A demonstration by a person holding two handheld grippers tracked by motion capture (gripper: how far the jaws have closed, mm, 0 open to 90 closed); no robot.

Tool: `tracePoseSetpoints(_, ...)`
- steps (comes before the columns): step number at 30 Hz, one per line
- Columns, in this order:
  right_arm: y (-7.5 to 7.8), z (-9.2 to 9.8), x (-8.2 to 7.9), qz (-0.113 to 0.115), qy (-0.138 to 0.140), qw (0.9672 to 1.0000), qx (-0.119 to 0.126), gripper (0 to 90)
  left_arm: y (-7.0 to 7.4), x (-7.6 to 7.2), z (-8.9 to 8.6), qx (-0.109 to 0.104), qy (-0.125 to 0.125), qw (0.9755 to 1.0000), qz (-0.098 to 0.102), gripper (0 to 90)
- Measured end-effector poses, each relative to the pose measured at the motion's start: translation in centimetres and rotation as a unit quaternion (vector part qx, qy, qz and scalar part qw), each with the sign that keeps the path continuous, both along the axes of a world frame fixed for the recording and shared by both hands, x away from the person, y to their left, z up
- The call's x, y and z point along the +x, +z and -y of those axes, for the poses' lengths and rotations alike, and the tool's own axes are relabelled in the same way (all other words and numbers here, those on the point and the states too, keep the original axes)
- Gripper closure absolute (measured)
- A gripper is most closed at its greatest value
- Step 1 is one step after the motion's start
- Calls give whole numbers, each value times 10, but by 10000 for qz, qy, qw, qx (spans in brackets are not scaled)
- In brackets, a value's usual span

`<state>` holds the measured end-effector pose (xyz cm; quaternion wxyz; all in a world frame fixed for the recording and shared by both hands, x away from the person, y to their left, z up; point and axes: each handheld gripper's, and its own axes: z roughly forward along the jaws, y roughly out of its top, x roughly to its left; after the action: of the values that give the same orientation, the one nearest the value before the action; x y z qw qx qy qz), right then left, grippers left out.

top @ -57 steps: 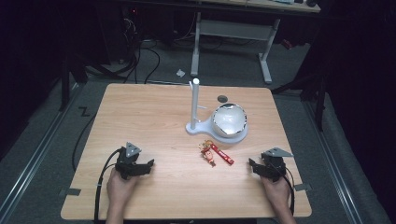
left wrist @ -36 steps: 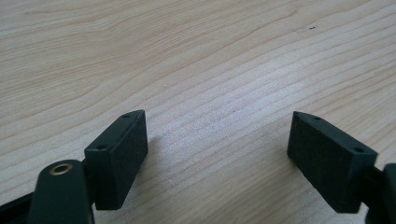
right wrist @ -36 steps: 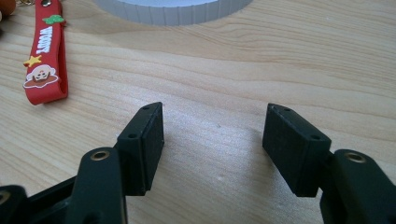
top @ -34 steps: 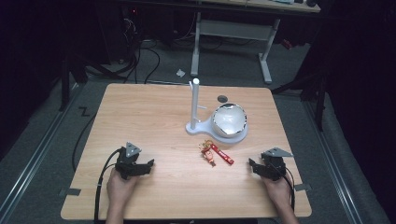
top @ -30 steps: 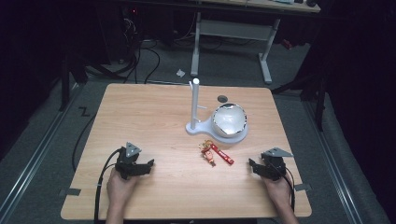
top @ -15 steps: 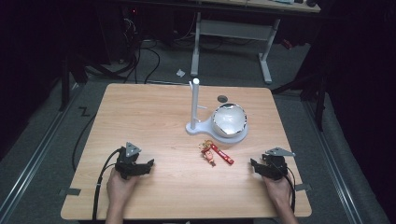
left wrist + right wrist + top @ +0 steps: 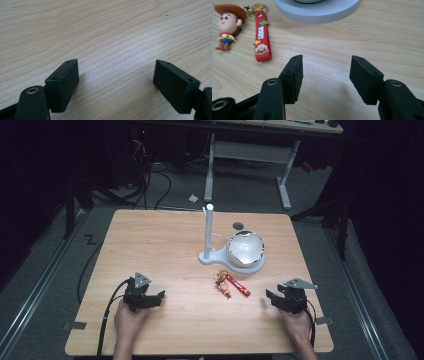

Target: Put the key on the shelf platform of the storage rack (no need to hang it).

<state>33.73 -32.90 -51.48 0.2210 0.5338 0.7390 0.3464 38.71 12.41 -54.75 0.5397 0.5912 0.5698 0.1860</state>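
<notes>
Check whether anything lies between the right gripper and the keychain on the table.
Nothing visible does. The right gripper stands open over bare wood, with the keychain ahead and to its left in its own view. The white stand base sits beyond, off that line. Its jaws have just been closing, with nothing between them.

A lab – bare test table [image 7: 165, 245], floor cables [image 7: 150, 185], dark surroundings.

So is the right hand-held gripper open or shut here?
Open. The right hand-held gripper has bare table between its jaws, which have just been closing; the keychain lies apart, untouched.
</notes>
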Motion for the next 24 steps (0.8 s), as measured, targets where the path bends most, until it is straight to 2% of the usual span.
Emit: tracePoseSetpoints(24,3,-26,1,56,471,9986,240,447,0,0,0,29,7,10000,2,208)
